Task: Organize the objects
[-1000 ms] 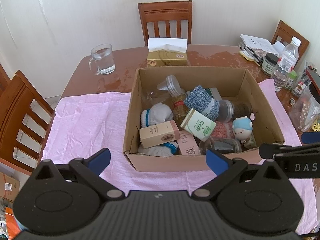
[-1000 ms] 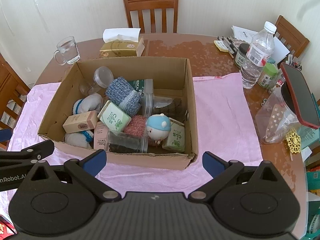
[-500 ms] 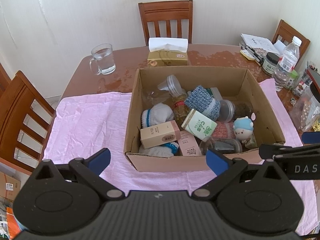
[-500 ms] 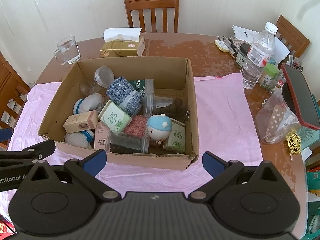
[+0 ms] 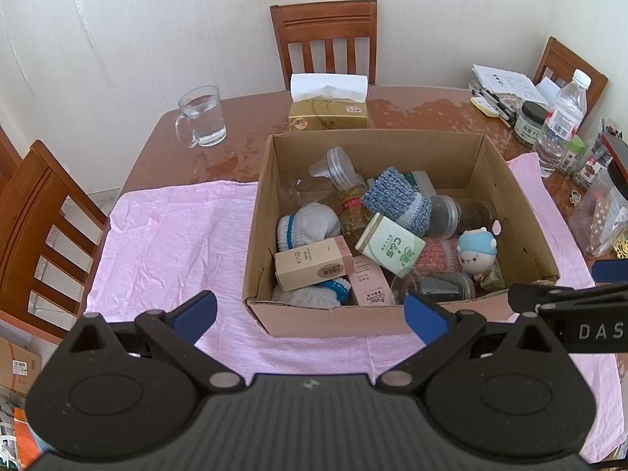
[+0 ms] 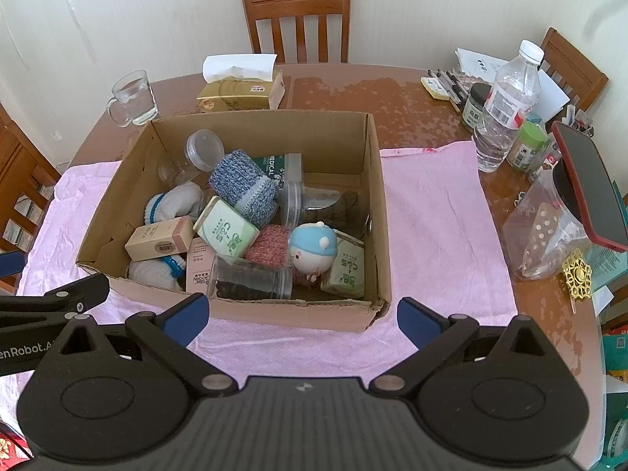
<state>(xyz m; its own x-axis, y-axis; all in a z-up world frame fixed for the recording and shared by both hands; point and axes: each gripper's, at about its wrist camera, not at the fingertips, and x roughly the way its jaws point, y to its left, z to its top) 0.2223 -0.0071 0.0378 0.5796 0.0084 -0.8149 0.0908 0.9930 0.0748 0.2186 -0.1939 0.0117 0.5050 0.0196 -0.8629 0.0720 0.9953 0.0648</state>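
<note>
An open cardboard box sits on a pink cloth. Inside lie a beige carton, a green-and-white carton, a blue knitted roll, white socks, a blue-capped doll and clear jars. My left gripper hangs open before the box's near wall, holding nothing. My right gripper is open too, also short of the box.
On the wooden table behind the box stand a glass mug and a tissue box. A water bottle, small jars, pens and a red phone crowd the right side. Wooden chairs surround the table.
Both grippers have crept slightly nearer the box; the scene looks a touch larger. Nothing was taken hold of or let go.
</note>
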